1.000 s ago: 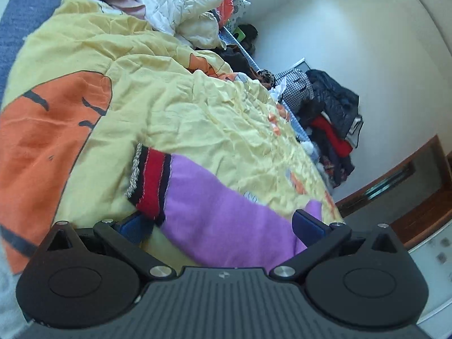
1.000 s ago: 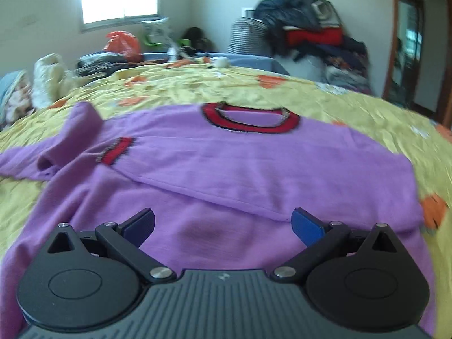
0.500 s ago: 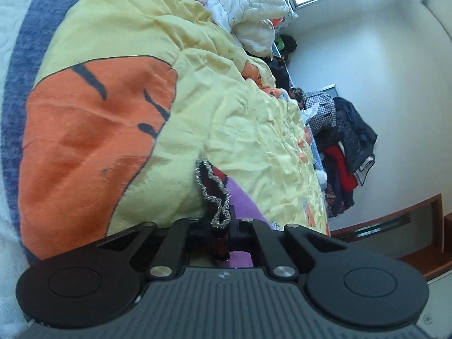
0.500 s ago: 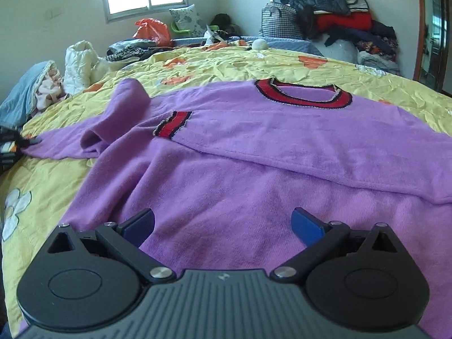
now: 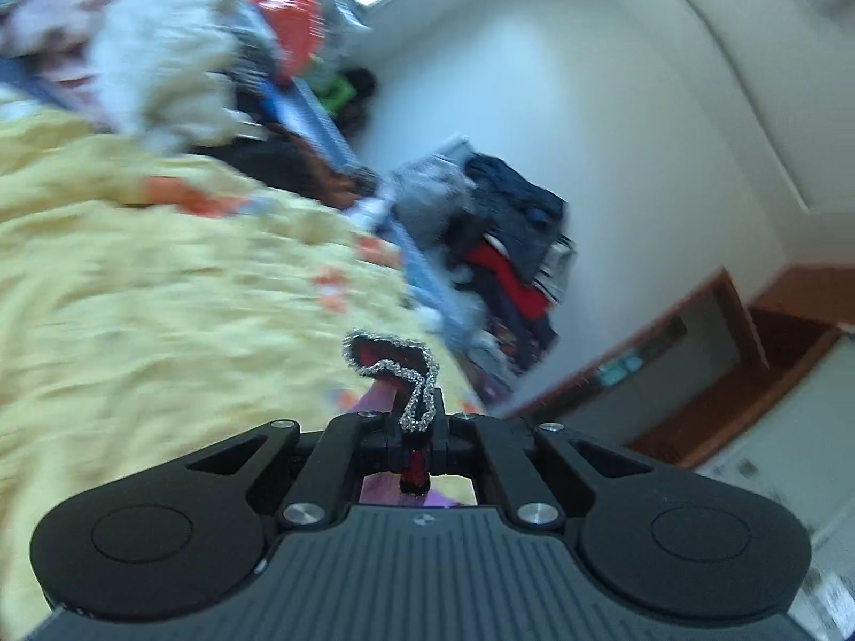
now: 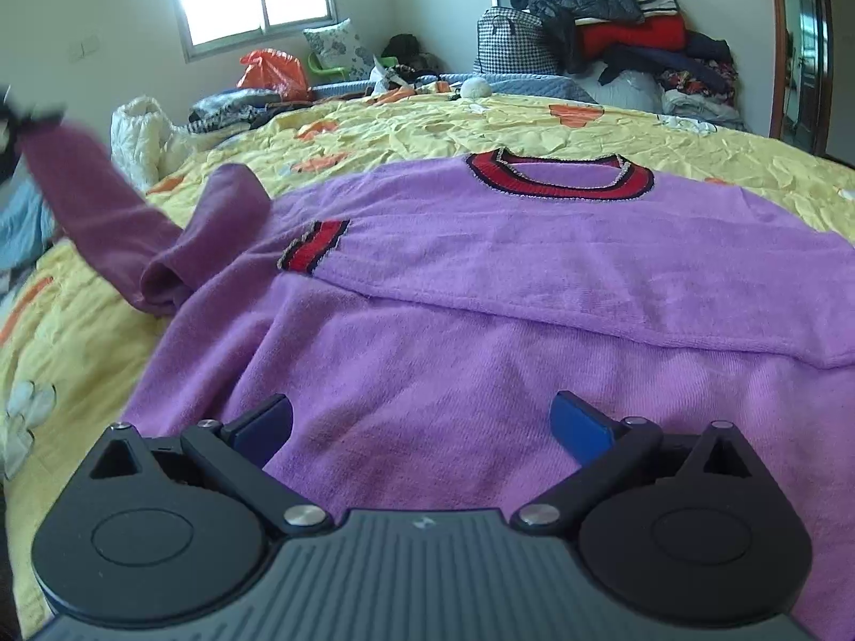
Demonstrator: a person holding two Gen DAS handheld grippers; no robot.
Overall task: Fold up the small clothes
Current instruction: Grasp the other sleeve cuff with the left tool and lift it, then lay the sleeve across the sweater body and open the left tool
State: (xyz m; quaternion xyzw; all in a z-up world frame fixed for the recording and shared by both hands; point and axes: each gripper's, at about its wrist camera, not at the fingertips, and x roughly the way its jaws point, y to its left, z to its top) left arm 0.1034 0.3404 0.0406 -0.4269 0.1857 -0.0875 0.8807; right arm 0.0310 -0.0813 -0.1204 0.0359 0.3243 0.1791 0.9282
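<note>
L. gripper (image 5: pixel 416 446): pressed together on red-and-black sleeve cuff w/ silver trim (image 5: pixel 393 368), raised clear of yellow quilted bedspread (image 5: pixel 160 278), likely to swing sleeve inward for fold. R. gripper (image 6: pixel 422 427): spread, empty, low over hem of purple knit sweater (image 6: pixel 481 288). Sweater flat mid-bed, collar toward far edge; other sleeve already across chest.

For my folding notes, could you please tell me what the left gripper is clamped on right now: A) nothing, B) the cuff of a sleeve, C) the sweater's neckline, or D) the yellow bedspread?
B: the left gripper is shut on the red, silver-edged cuff of the purple sweater.
</note>
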